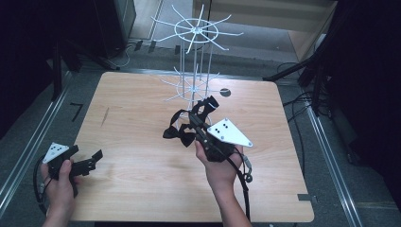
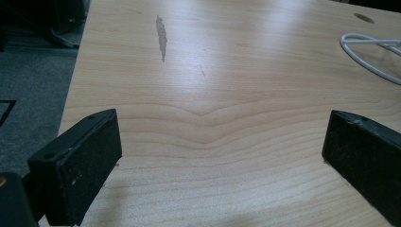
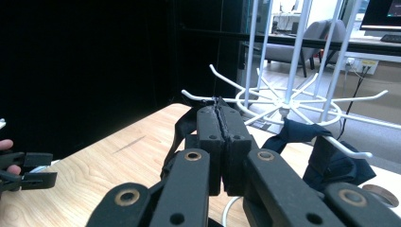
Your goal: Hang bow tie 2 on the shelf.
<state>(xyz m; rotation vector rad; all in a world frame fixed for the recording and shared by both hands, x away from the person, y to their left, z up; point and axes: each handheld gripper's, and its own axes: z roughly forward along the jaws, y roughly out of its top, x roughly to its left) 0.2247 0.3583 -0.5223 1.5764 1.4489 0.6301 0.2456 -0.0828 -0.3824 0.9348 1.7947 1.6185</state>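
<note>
Bow tie [image 1: 182, 133] at frame centre hangs by its strap from the clamped right gripper [image 1: 208, 108], not yet hooked on the white rack [image 1: 195, 30]. Left gripper [image 1: 90, 161], lower left, waits with jaws apart.

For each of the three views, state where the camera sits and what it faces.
High view: above the table, looking down; both forearms show.
Left gripper view: on the left tool, facing bare tabletop; jaws apart.
Right gripper view: on the right tool, facing the white rack; jaws pinch the black bow tie's strap.
All three show the rack.
</note>
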